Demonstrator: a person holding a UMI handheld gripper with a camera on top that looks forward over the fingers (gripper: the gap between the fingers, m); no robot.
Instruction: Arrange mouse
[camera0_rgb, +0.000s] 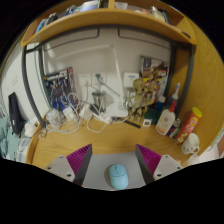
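Observation:
A pale blue computer mouse (118, 176) lies on a grey mouse mat (112, 165) on the wooden desk (110, 138). My gripper (112, 160) is open, with its two magenta-padded fingers (76, 160) spread wide on either side of the mat. The mouse sits between the fingers, close to the camera, with a clear gap at each side. It rests on the mat on its own.
Beyond the mat, the back of the desk is crowded: glass jars (58, 118) at the left, cables and a white object (98, 112) in the middle, bottles (166, 118) and an orange-capped container (189, 122) at the right. A wooden shelf (105, 20) runs overhead.

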